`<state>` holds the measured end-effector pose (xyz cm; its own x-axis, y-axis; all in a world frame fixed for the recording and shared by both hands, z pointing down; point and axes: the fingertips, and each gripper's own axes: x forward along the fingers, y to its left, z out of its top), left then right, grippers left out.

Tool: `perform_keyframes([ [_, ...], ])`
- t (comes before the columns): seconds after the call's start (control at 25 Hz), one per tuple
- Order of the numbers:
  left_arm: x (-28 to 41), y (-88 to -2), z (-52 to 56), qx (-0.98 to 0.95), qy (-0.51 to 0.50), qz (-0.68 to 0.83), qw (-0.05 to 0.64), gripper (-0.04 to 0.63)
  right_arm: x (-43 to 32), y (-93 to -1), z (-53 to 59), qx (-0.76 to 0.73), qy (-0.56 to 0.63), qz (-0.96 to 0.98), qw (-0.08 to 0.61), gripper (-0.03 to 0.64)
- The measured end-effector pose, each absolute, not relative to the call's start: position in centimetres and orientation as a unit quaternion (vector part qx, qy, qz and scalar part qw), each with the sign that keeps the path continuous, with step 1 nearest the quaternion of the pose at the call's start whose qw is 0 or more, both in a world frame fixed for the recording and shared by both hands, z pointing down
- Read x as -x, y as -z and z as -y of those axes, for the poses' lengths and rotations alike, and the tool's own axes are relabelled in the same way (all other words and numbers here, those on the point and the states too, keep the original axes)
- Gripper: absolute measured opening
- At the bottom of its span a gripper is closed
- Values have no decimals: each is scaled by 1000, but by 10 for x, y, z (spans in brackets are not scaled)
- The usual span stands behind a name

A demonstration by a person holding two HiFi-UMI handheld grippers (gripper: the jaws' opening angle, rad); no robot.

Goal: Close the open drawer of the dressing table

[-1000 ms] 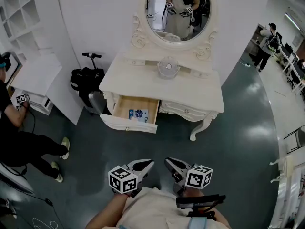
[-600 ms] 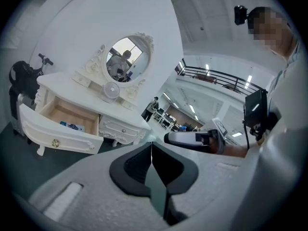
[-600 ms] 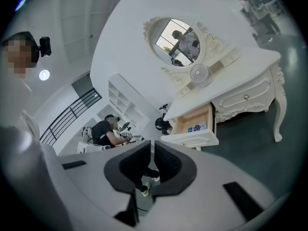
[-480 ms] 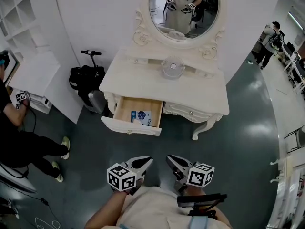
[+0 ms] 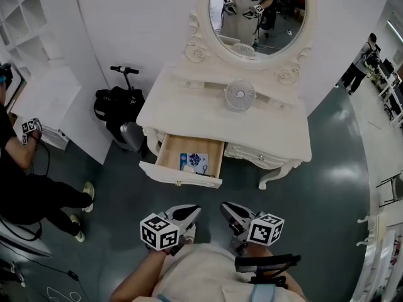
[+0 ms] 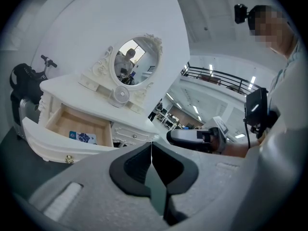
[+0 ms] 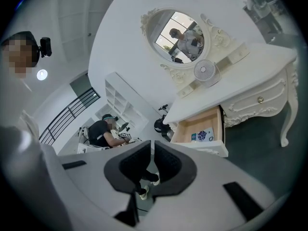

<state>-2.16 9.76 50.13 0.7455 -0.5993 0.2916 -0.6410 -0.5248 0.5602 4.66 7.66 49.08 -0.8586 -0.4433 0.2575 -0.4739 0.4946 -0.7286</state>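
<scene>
Both claws are empty and held low in front of the person. The left claw [image 5: 192, 211] is pressed fully together, and the right claw [image 5: 228, 209] is closed down to a thin slit with nothing in it. The drawer [image 5: 189, 156] sticks out of the dressing table [image 5: 208, 115] straight ahead of the left claw, with bare floor [image 5: 126, 187] between them, so no contact yet. Its front panel [image 5: 181, 175] runs crosswise to the claws, and the small knob [image 5: 179, 183] is just left of the left claw's line. A blue card [image 5: 194, 162] lies inside. The right claw is off past the panel's right end, so the left is nearer and better lined up. Closing likely needs a straight push forward on the panel, along the drawer's slide, near the middle so it doesn't skew.
</scene>
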Motion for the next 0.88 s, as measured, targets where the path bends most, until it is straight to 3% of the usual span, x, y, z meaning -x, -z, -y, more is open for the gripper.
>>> perform_keyframes([
  [0.88,62,-526,-59,-868,-77,347,347,9,-15,-491,-25,-272,-430,861,33,18],
])
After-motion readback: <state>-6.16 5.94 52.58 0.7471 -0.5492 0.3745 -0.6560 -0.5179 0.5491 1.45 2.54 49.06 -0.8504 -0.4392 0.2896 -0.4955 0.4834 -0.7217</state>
